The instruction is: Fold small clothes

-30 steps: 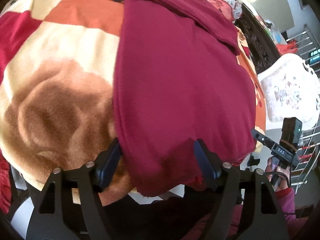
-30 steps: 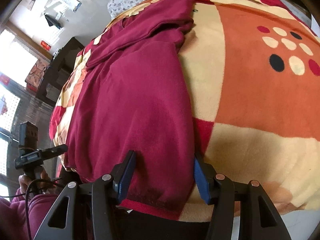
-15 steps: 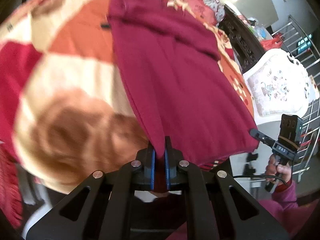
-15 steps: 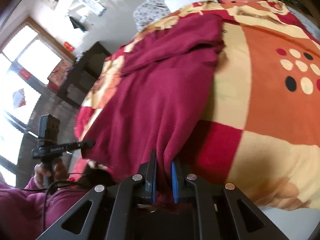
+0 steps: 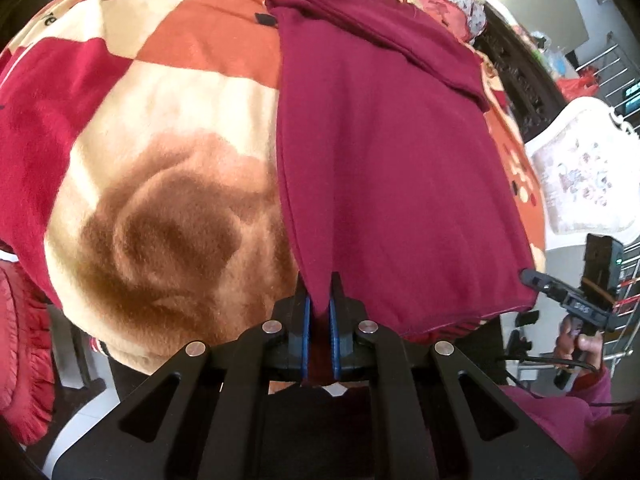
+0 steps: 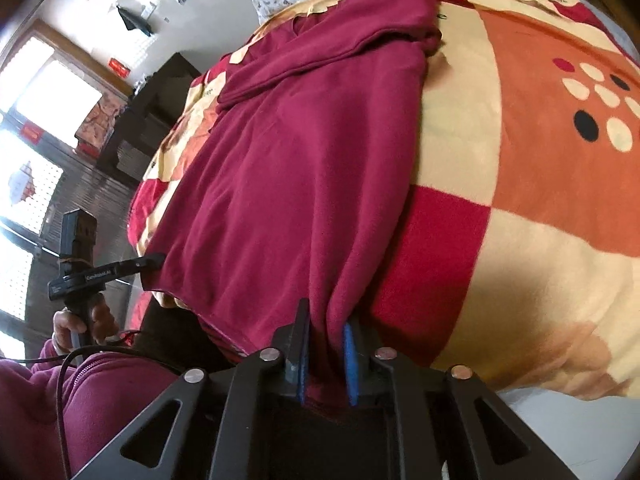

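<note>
A maroon garment [image 5: 384,152] lies spread lengthwise on a patchwork fleece blanket [image 5: 160,184], its near hem reaching the blanket's edge at 6 o'clock and a folded-over sleeve or collar band crossing its far end toward 12 o'clock. The cloth is plain, soft-napped and mostly flat, with shallow creases running toward each pinched corner.

The left gripper [image 5: 319,312] is pressed together on the garment's near left corner, a tongue of maroon cloth squeezed between its blue pads [image 5: 306,332]. The right gripper [image 6: 326,348] pinches the near right corner, fabric bunched between its own blue pads [image 6: 350,360], which stand a little wider around the thicker fold.

The left wrist view alone shows the blanket's brown rose-like motif at 8 o'clock, a small dark tag [image 5: 265,19] beside the garment's far left edge at 12 o'clock, a white upholstered headboard [image 5: 580,172] at 3 o'clock, and the right hand [image 5: 580,340] gripping its tool at 4 o'clock.

The right wrist view alone shows bright windows [image 6: 48,96] at 9 o'clock, dark wooden furniture [image 6: 148,120] at 10 o'clock, a cluster of cream and black dots [image 6: 596,108] on orange blanket at 2 o'clock, and the left hand [image 6: 80,320] on its handle at 8 o'clock above a maroon-sleeved arm [image 6: 60,396].
</note>
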`<state>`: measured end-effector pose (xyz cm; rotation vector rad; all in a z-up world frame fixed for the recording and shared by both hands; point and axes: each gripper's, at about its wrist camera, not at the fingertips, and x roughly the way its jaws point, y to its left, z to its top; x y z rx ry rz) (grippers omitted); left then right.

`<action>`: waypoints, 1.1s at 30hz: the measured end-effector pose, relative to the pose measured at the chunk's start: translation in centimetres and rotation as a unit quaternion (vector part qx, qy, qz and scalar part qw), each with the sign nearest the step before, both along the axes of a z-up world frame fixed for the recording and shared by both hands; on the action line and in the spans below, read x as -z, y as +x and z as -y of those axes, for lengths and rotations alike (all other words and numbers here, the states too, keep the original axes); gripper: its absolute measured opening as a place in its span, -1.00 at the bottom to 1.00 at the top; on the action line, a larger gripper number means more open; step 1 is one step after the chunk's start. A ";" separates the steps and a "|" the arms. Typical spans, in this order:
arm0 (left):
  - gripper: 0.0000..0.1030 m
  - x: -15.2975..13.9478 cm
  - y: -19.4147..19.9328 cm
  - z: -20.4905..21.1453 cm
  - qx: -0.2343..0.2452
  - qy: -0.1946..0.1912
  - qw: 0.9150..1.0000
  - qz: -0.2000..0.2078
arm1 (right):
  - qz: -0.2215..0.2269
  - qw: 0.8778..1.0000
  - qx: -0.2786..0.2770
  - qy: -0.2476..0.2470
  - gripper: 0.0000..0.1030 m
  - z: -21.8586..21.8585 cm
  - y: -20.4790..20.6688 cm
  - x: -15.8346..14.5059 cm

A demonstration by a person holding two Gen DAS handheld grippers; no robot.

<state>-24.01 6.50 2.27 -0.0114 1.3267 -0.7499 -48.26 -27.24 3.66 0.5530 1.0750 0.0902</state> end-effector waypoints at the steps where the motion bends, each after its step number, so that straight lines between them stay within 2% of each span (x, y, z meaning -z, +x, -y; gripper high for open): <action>1: -0.88 0.0 0.0 0.3 0.000 0.007 1.000 0.002 | -0.002 1.000 -0.003 0.000 -0.50 -0.2 0.0 0.1; 7: -0.81 1.0 0.0 1.3 -0.016 0.041 0.999 -0.005 | -0.007 1.000 0.002 0.014 -0.43 -0.5 -0.2 0.6; 9: -0.69 1.1 -0.1 1.3 -0.017 0.048 0.999 -0.002 | -0.010 1.000 0.000 0.018 -0.43 -0.4 -0.1 0.7; 11: -0.68 1.2 -0.1 1.6 -0.017 0.053 0.998 -0.001 | -0.012 1.000 -0.001 0.017 -0.43 -0.4 -0.1 0.8; 16: -0.57 1.5 -0.1 2.0 -0.020 0.054 0.998 -0.005 | -0.010 1.000 -0.007 0.009 -0.43 -0.5 0.0 0.6; 21: -0.33 1.7 -0.4 2.3 -0.022 0.048 0.999 -0.012 | -0.002 1.000 -0.014 0.004 -0.47 -0.8 -0.2 0.6; 24: -0.34 1.5 -0.6 2.4 -0.013 0.043 0.999 -0.006 | 0.003 0.999 -0.011 0.031 -0.68 -0.4 -0.2 0.6; 25: -0.42 1.4 -0.7 2.5 -0.007 0.036 0.999 -0.008 | 0.007 0.999 -0.009 0.042 -0.73 -0.2 -0.2 0.4; 26: -0.75 1.2 -0.6 2.5 0.001 0.027 1.000 -0.013 | 0.021 0.998 -0.005 0.058 -0.74 0.1 -0.1 0.0; 27: -0.83 1.0 -0.6 2.7 0.008 0.022 1.000 -0.017 | 0.037 0.996 -0.005 0.076 -0.74 0.3 -0.1 -0.4; 29: -0.84 -0.1 -0.2 2.9 0.019 0.001 1.000 -0.021 | 0.074 0.992 -0.005 0.104 -0.75 1.0 0.3 -1.9; 33: -0.85 -3.3 1.7 3.1 0.015 -0.044 0.999 -0.002 | 0.116 0.986 -0.002 0.118 -0.75 2.4 2.2 -4.2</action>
